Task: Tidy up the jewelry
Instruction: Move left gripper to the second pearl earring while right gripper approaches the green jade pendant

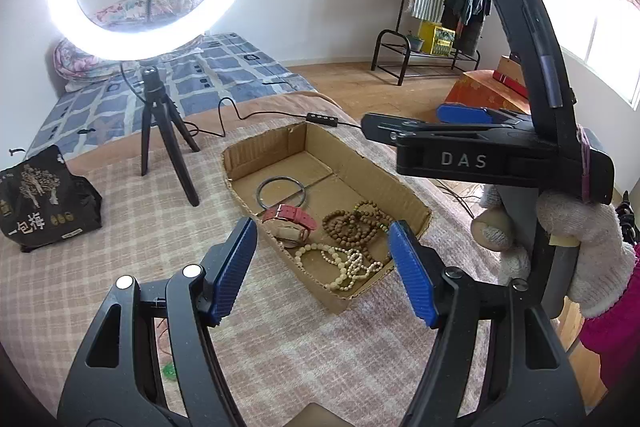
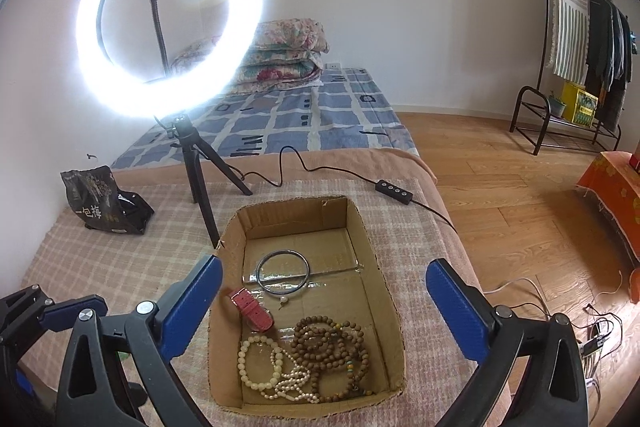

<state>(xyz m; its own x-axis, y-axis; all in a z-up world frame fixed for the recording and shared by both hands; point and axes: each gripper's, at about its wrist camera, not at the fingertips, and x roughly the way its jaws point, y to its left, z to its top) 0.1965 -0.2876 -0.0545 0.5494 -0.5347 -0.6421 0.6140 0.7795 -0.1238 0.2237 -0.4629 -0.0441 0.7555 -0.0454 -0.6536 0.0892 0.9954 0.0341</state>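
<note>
— What is seen inside the cardboard box [image 2: 384,311]?
— A dark metal bangle [image 2: 282,271] is laid flat toward the far end. Nearer, a watch with a pink-red strap [image 2: 252,314] is lying by the left wall, brown wooden bead strands [image 2: 332,351] are heaped toward the right, and cream pearl-like bead strands [image 2: 272,371] are coiled at the near end, touching the brown ones.
— And where is the box placed?
— On a checked cloth [image 2: 120,259] spread over the bed, beside the tripod of a lit ring light [image 2: 170,15]; a black snack bag [image 2: 104,201] is seen well off to the left.
— How are the grippers held?
— The left hand-held gripper [image 1: 322,267] is spread, nothing between its blue pads — the box is framed in the gap. The right hand-held gripper [image 2: 324,311] is spread wide above the box, also empty. In the left wrist view it is gripped by a white-gloved hand [image 1: 580,247].
</note>
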